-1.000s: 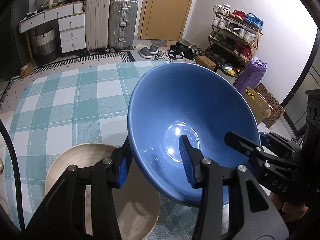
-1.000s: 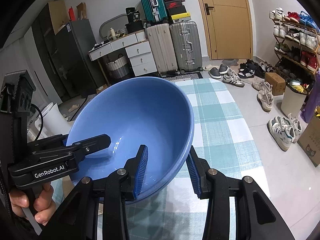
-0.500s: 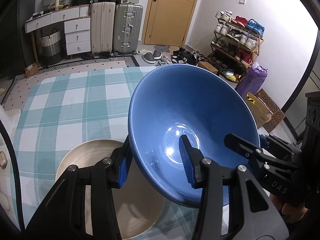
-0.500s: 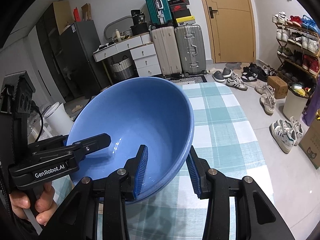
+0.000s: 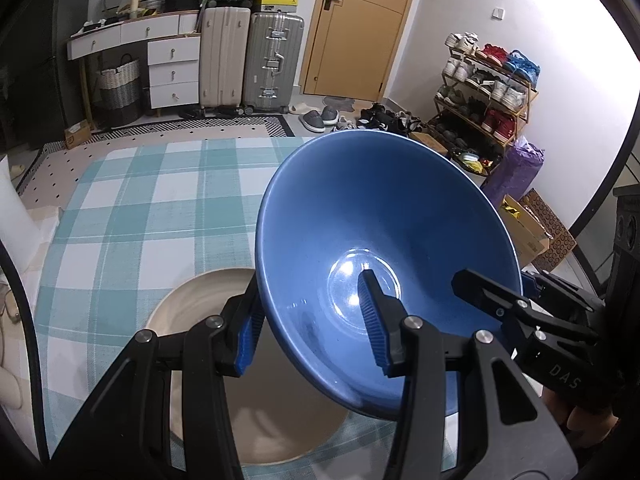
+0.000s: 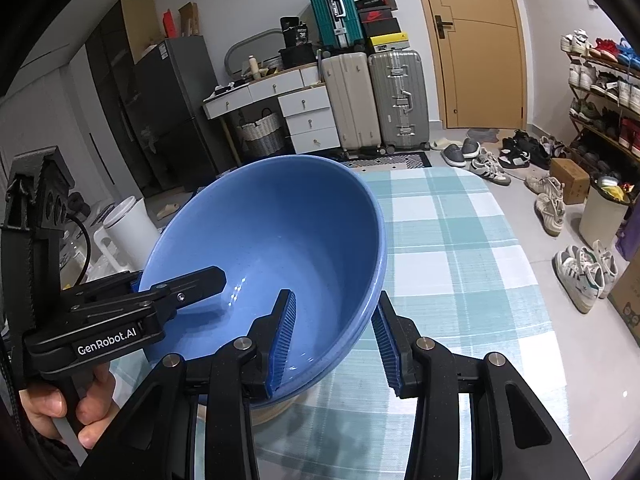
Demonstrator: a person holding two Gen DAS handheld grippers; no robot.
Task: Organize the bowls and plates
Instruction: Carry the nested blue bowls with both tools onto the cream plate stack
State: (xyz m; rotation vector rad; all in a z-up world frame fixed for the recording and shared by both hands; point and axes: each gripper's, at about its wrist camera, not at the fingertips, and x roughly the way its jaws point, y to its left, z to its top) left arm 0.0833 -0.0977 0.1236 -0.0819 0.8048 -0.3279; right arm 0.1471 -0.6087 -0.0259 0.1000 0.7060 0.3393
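Note:
A large blue bowl (image 5: 384,216) is held in the air by both grippers, one on each side of its rim. My left gripper (image 5: 312,332) is shut on the bowl's left wall, one pad inside and one outside. My right gripper (image 6: 334,340) is shut on the bowl's (image 6: 272,232) right wall the same way. A wide beige bowl (image 5: 200,296) sits on the checked tablecloth directly under the blue bowl; its edge shows below the blue bowl in the right wrist view (image 6: 272,410). Each gripper shows in the other's view.
The table has a teal and white checked cloth (image 5: 152,200). Suitcases (image 5: 248,60), white drawers (image 5: 172,68) and a door stand at the far wall. A shoe rack (image 5: 484,92) and loose shoes (image 6: 576,272) are on the right. A white bin (image 6: 132,228) stands left of the table.
Both grippers and the blue bowl have moved over the beige bowl, which now sits further under the blue bowl. The grips have not changed.

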